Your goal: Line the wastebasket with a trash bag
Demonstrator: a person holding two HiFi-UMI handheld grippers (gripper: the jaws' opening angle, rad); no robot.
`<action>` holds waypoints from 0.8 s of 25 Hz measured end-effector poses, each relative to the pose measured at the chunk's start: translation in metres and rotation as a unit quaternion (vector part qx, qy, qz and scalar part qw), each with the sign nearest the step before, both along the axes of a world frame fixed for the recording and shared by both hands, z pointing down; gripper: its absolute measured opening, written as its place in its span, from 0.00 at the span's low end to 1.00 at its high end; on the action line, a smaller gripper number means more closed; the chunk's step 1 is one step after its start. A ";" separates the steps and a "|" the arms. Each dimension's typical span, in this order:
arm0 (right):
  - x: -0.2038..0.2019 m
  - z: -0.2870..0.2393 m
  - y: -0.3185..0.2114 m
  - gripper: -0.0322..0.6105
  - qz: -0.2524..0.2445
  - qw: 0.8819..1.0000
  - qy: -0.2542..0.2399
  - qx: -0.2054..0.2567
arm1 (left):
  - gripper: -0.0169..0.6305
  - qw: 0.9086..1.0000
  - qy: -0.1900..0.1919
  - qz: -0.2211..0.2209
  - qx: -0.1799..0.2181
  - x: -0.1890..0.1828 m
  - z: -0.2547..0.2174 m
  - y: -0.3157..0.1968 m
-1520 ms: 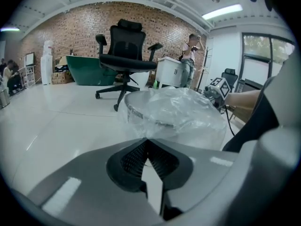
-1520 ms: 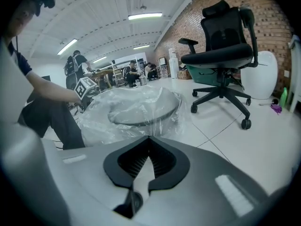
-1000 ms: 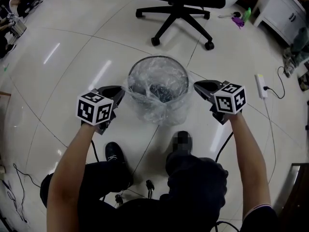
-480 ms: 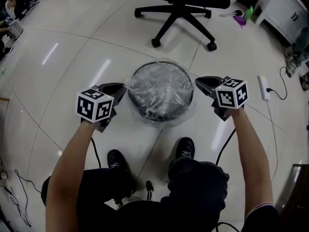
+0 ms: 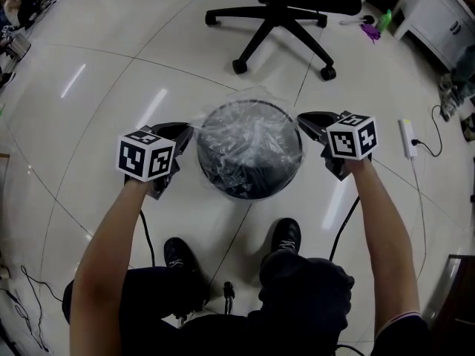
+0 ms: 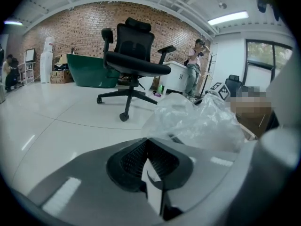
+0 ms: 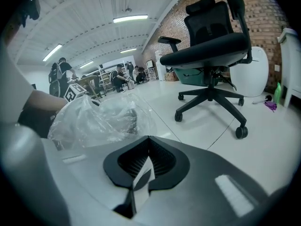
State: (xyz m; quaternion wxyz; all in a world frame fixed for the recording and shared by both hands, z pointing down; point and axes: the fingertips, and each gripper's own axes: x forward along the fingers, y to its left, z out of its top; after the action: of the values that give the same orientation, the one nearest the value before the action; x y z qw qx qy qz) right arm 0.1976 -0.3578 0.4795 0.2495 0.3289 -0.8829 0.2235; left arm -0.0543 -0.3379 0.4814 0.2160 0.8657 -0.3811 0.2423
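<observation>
In the head view, the left tool point(image 5: 185, 132) and the right tool point(image 5: 304, 119) were both shut. Each seemed to nip the hem of the bag point(image 5: 249, 136) at opposite sides of the basket point(image 5: 249, 193), which stood on the floor point(image 5: 111, 87) at frame centre, above the person's shoes. The likeliest trouble was the thin film slipping out of either pinch or tearing if dragged hard against the rim. The basket might also skid or tip on the glossy tiles under an uneven pull. The bag lay stretched across the mouth like a lid, clear and crinkled, domed rather than sunk inside. Trapped air could keep it from seating, and a shallow hem could spring back off the rim.

In the left gripper view, the left tool point(image 6: 147, 139) had its jaws together low in the frame, with the film meeting their tips. So little film lay between them that a tug could free it. The bag point(image 6: 197, 121) billowed at centre right, cloudy and wrinkled, with a chair point(image 6: 131, 55) behind.

In the right gripper view, the right tool point(image 7: 148, 138) was likewise closed at the film's edge and carried the same risk. The bag point(image 7: 94, 119) ballooned at centre left, glossy, with something dark showing through it.
</observation>
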 end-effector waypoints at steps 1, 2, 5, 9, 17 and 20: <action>-0.001 0.003 -0.002 0.05 0.001 1.000 0.000 -0.002 | 0.05 1.000 0.000 -0.001 -0.004 0.000 0.005 -0.001; -0.002 0.006 -0.004 0.05 0.001 1.000 -0.001 -0.005 | 0.05 1.000 -0.001 -0.001 -0.008 0.001 0.009 -0.002; -0.003 0.018 -0.007 0.05 0.005 1.000 0.000 -0.011 | 0.05 1.000 -0.002 0.001 -0.020 0.002 0.024 -0.001; -0.002 0.034 -0.006 0.05 0.012 1.000 -0.004 -0.023 | 0.05 0.999 0.002 0.003 -0.033 0.004 0.040 0.003; -0.012 0.040 -0.010 0.05 0.012 0.999 -0.040 -0.027 | 0.05 0.999 0.026 0.011 -0.037 0.012 0.050 0.002; -0.010 0.039 -0.011 0.05 0.015 0.999 -0.039 -0.021 | 0.05 0.999 0.030 0.010 -0.033 0.011 0.050 0.001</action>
State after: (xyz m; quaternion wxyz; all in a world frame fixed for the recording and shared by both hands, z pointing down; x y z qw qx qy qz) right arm 0.1874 -0.3686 0.5186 0.2179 0.3275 -0.8824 0.2580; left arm -0.0433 -0.3366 0.5318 0.2535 0.8685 -0.3578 0.2312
